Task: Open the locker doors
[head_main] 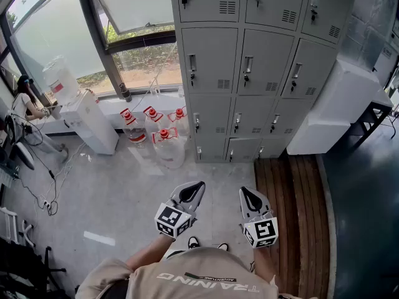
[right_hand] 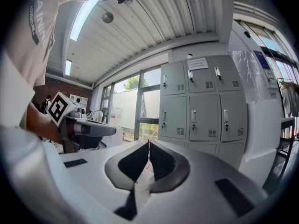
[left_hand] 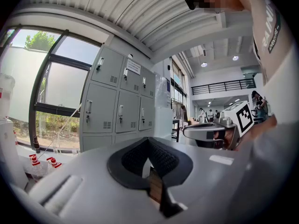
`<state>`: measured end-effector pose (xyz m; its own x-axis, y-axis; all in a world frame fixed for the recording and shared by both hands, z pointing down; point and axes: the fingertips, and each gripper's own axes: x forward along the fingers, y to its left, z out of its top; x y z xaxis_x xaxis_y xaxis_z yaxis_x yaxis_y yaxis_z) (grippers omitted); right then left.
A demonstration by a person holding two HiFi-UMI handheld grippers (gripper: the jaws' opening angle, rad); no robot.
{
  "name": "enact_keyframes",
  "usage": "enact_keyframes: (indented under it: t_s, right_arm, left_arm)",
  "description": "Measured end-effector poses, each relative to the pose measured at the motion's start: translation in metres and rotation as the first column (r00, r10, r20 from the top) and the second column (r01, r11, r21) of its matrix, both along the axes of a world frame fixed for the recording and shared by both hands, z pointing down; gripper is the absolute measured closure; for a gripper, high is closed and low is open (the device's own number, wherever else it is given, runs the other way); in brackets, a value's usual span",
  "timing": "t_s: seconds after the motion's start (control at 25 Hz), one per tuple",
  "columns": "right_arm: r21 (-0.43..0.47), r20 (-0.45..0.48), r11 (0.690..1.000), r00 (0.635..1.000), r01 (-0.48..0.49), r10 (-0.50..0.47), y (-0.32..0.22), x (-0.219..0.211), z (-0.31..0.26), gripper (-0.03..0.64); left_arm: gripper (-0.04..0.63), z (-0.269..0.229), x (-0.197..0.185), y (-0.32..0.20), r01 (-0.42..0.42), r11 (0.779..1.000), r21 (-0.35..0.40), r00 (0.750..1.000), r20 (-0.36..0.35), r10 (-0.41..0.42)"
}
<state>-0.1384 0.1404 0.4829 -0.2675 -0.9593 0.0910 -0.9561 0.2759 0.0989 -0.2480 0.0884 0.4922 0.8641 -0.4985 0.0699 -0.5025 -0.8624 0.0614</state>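
Right gripper (right_hand: 149,144), closed, faces lockers (right_hand: 194,111); only head view shows wooden boards (head_main: 290,204)

Person's shirt (head_main: 187,273): big white print, upside down in head view, reads "TRAINING". Small tab above it reads "ADVENTURE". Left gripper view catches pt of same print, "RAINI", w/ small "ADVENTURE" beside it. Right gripper view also shows "ADVENTURE" on the shirt.

White paper notice (right_hand: 198,63) on a top-row locker door (right_hand: 202,80): several lines of print, too small to read.

Left marker cube (head_main: 172,220) & right marker cube (head_main: 262,232): black/white square patterns only, no letters or nos.

Red labels on water jugs (head_main: 163,143) & dispenser bottle (head_main: 57,87): illegible.
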Motion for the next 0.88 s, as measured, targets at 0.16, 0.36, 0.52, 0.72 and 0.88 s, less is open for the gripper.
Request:
enact_keyframes:
  t_s: [0.16, 0.36, 0.52, 0.72, 0.88]
  right_arm:
    - [-0.022, 0.014, 1.000, 1.000, 0.013, -0.013, 0.006, -0.005, 0.003, 0.606]
    - [-0.041, 0.003, 0.999, 1.000, 0.026, -0.026, 0.007, 0.002, 0.008, 0.606]
    - [-0.027, 0.021, 0.999, 0.999, 0.034, -0.034, 0.005, 0.008, 0.009, 0.606]
    - [-0.015, 0.038, 0.998, 0.997, 0.063, -0.063, -0.004, 0.011, 0.008, 0.606]
    - [-0.045, 0.069, 0.993, 0.992, 0.110, -0.107, -0.019, 0.008, 0.026, 0.606]
  left_arm:
    - [0.588, 0.005, -0.006, 0.004, 0.019, 0.999, -0.026, 1.000, 0.013, -0.019]
    - [0.588, 0.006, 0.001, 0.005, 0.029, 0.999, -0.034, 1.000, 0.012, -0.029]
    - [0.588, 0.012, 0.001, 0.003, 0.060, 0.997, -0.043, 0.998, 0.024, -0.059]
    - [0.588, 0.016, 0.000, -0.006, 0.112, 0.993, -0.048, 0.993, 0.047, -0.110]
    - [0.588, 0.024, -0.008, -0.008, 0.157, 0.985, -0.068, 0.987, 0.050, -0.154]
